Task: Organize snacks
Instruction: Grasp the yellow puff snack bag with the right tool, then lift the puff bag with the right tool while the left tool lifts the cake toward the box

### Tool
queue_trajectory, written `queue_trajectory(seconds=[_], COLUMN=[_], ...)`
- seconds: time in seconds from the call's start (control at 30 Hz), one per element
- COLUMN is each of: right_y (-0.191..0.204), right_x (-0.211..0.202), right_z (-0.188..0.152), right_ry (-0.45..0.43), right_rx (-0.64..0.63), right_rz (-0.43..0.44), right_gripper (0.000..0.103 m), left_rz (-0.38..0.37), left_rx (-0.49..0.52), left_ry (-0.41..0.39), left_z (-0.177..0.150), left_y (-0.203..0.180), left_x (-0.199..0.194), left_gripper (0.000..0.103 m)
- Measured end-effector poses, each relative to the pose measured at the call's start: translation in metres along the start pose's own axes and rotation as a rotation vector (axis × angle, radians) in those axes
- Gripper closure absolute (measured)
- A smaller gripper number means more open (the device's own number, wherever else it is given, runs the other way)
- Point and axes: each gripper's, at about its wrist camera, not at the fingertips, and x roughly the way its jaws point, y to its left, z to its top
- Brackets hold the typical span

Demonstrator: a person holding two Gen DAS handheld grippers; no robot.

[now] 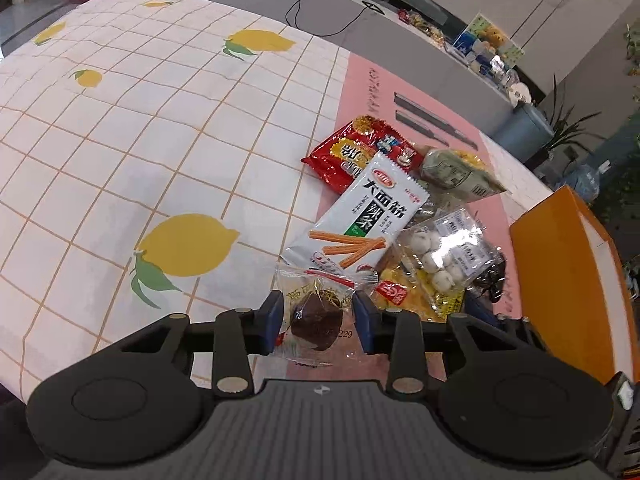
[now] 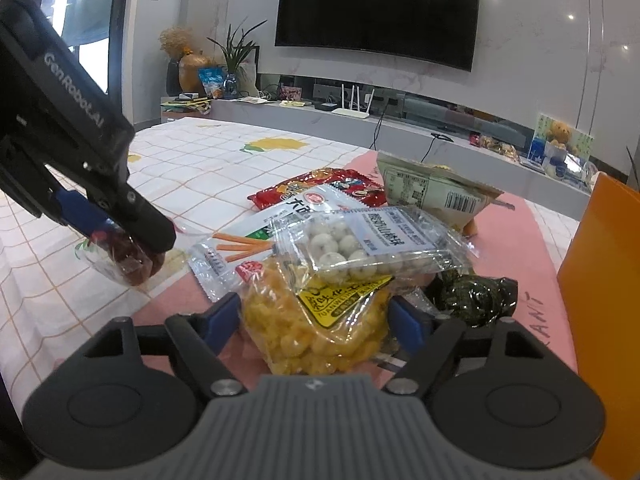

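Pale marble-look wall (image 2: 540,40) behind, ceiling spotlights reflected in it. Large dark television (image 2: 378,8) mounted on wall. Long low grey cabinet (image 2: 360,128) beneath, white router (image 2: 352,110) with antennas on top, black cable (image 2: 378,128) hanging down front. Potted plant (image 2: 236,56) and gold vase (image 2: 192,72) at left end. Teddy-bear picture (image 2: 562,136) at right end. Bright window (image 2: 76,20) far left.
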Motion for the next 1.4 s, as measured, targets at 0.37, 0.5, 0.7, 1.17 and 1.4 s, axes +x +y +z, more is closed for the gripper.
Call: queue_trajectory(seconds=[0.37,0.5,0.7,1.17,1.4], right_y=[-0.010,-0.016,-0.021,0.002,0.002], right_x=[-0.021,-0.033,-0.047,-0.072,-0.079], right_z=[0.008,0.009,0.012,0.021,0.028], right_ry=[0.012,0.004,-0.010,-0.071,-0.103], right_rx=[0.182,0.279,0.362,0.110,0.129], right_rz=[0.092,0.141,0.187,0.127,0.135], right_gripper=[0.034,0.034,0.035,0.035,0.036], left_rz=[-0.066,-0.069,-0.083,-0.095,-0.122], left_rx=[0.006,0.008,0.004,0.001,0.004], left_ry=[-0.050,-0.055,-0.057,-0.065,-0.077], left_z=[0.003,0.003,0.003,0.003,0.005], left_y=[-0.002,-0.001,0.000,0.000,-0.005], left_x=[-0.023,-0.025,-0.028,-0.034,-0.040], left_gripper=[0.061,0.061,0.061,0.061,0.061])
